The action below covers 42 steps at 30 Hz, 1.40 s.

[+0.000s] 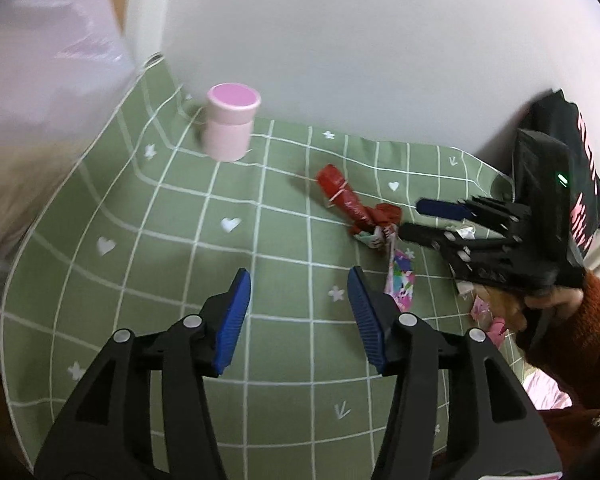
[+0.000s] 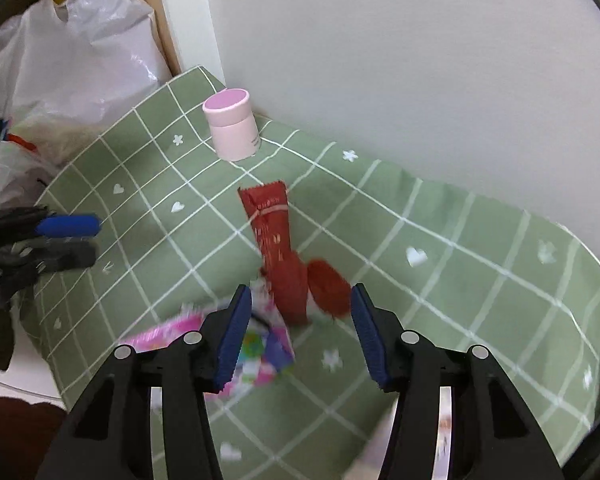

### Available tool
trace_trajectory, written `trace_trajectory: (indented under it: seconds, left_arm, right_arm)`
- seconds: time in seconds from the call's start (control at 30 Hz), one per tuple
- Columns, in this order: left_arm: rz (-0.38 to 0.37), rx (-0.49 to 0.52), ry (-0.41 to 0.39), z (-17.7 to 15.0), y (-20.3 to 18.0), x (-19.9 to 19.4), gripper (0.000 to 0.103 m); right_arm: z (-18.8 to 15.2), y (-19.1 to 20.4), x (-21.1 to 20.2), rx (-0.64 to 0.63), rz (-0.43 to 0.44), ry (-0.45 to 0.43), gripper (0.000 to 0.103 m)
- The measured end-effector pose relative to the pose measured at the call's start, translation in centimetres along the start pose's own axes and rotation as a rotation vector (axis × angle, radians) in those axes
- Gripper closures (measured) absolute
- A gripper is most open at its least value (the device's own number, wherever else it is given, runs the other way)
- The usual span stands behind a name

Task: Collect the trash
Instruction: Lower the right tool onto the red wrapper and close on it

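Trash lies in a small heap on the green checked cloth (image 2: pixel 440 216) that covers the desk, and some of it is hard to make out. The red wrapper (image 2: pixel 278 248) is long and crumpled, and its near end is blurry next to a round red lump (image 2: pixel 328 284) that could be more wrapper. A bright pink and many-colored wrapper (image 2: pixel 260 348) is partly hidden behind the left finger of the right gripper (image 2: pixel 296 332). That gripper is open, with the heap lying between its blue pads and just past them. The left gripper (image 1: pixel 298 316) is open too and holds nothing; only bare cloth is between its pads. The left wrist view shows the right gripper from the side, with the person's hand (image 1: pixel 548 300) and a rust-red sleeve (image 1: pixel 580 336) behind it, and more pink bits near the hand that are too blurred to name. It also shows a black bag with pink letters (image 1: pixel 580 168) at the far right, cut off by the edge. The right wrist view does not show that bag, but it shows a white plastic bag (image 2: pixel 80 52) clearly at the far left, which is only a blur in the other view. A pink round tub with a lid (image 2: pixel 232 128) stands upright at the far side of the cloth, close to the white wall (image 2: pixel 420 60) and well apart from the trash.
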<state>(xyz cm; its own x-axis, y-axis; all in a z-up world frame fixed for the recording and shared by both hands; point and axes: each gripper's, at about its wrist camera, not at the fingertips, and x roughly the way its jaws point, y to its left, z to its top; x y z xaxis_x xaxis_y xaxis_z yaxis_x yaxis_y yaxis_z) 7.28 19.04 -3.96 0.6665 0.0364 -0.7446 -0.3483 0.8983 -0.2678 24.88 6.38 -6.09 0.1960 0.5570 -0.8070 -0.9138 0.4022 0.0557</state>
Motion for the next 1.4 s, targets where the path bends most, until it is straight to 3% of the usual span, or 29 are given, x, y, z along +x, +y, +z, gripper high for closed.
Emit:
trace_trajectory:
  seconds: [0.3,0.6,0.9,1.17,1.27,1.4]
  left_arm:
    - [-0.011,-0.004,0.005,-0.7,0.9,-0.2,0.053]
    - [-0.046,0.032,0.022,0.0,0.9,0.6,0.052]
    - [-0.080,0.069,0.033,0.1,0.8,1.3,0.049]
    - [-0.075,0.051,0.048,0.2,1.4,1.7,0.049]
    - [-0.077,0.053,0.049,0.2,1.4,1.8,0.049]
    - [-0.149,0.097,0.039,0.2,0.2,1.7,0.044]
  right_arm:
    - [0.6,-0.4,1.4,0.008,0.003,0.054,0.057]
    - [0.5,-2.4,2.1,0.107,0.001,0.017,0.057]
    - [-0.4,-1.5,1.9,-0.009,-0.072,-0.037,0.055]
    - [-0.8,-2.6,3.0,0.023,-0.009,0.016,0.049]
    - [-1.0,-2.9,2.4,0.041,-0.025,0.014,0.063]
    - [-1.3,-3.5,0.2,0.069,-0.053,-0.022,0.068]
